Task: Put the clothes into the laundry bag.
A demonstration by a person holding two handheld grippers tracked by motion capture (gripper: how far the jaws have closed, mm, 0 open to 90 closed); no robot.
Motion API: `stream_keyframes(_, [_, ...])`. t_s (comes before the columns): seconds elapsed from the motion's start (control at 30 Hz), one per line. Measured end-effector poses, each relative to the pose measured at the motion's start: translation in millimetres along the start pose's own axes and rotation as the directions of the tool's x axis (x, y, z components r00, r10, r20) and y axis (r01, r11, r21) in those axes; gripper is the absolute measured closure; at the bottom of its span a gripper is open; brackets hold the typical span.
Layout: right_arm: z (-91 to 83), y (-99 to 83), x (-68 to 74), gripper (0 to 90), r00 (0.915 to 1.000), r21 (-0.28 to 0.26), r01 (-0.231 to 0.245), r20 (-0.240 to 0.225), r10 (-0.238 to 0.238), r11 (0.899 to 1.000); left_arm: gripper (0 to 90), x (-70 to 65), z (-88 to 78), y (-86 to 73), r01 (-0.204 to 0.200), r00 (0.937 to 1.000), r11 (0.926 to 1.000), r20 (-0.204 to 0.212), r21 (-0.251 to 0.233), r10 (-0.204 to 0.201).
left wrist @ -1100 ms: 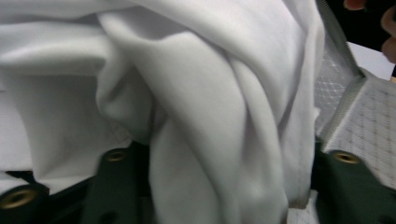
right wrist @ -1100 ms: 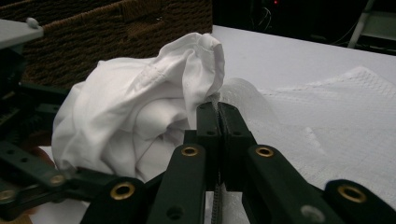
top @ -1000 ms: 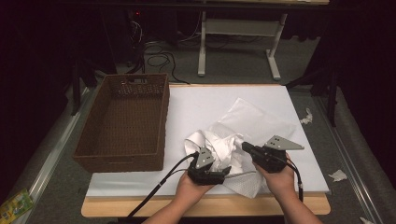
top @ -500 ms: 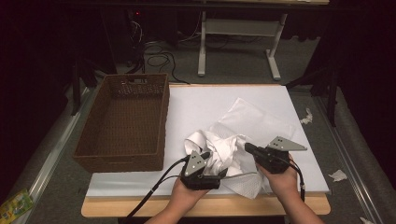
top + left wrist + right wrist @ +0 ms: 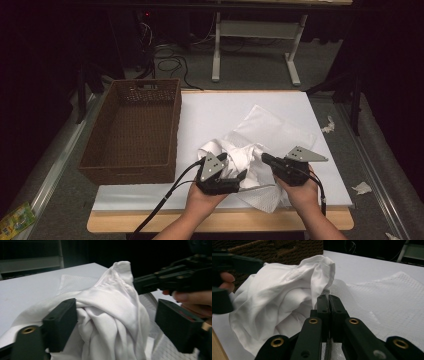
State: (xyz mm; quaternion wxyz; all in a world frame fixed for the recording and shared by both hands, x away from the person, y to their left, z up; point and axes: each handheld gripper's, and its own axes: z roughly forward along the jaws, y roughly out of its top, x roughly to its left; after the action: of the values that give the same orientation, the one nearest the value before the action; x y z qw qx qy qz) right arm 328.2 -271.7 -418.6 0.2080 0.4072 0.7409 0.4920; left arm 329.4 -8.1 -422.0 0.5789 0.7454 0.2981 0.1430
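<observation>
Right claw point(image 5: 329, 298) pressed together on a fold of the white cloth point(image 5: 240, 155) bunched at bench point(image 5: 210, 112) front, left claw point(image 5: 117, 322) spread around the bunch, just been closing slightly: risk of snatching several layers, or fold slipping free.

— Is any writing showing on the brown woven wicker basket point(image 5: 132, 130) or the white sheet-covered table point(image 5: 220, 112)?

— No, nothing readable is appearing on either; both are showing plain surfaces.

— And the small green and yellow packet point(image 5: 16, 219) lying at the lower left on the floor?

— Its print is coming out too small and blurred to read. No label, number or sign is proving legible anywhere.
</observation>
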Motion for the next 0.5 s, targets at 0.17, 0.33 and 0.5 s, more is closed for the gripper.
stream_keyframes(0.17, [0.7,-0.5,1.5,88.7,1.0000,0.006,0.004,-0.001,-0.004,1.000,64.1,3.3,13.0,-5.1,0.002,0.9993,0.9979,0.036,0.065,-0.004])
stream_keyframes(0.33, [1.0,-0.5,1.1,88.7,1.0000,0.007,0.001,-0.001,-0.001,1.000,79.6,-3.6,21.2,-13.1,-0.017,0.9984,0.9937,0.056,0.111,0.011])
stream_keyframes(0.5, [-0.1,1.1,0.2,88.8,1.0000,-0.007,0.002,0.005,-0.002,1.000,81.7,-11.7,30.7,-22.9,-0.037,0.9971,0.9862,0.072,0.161,0.026])
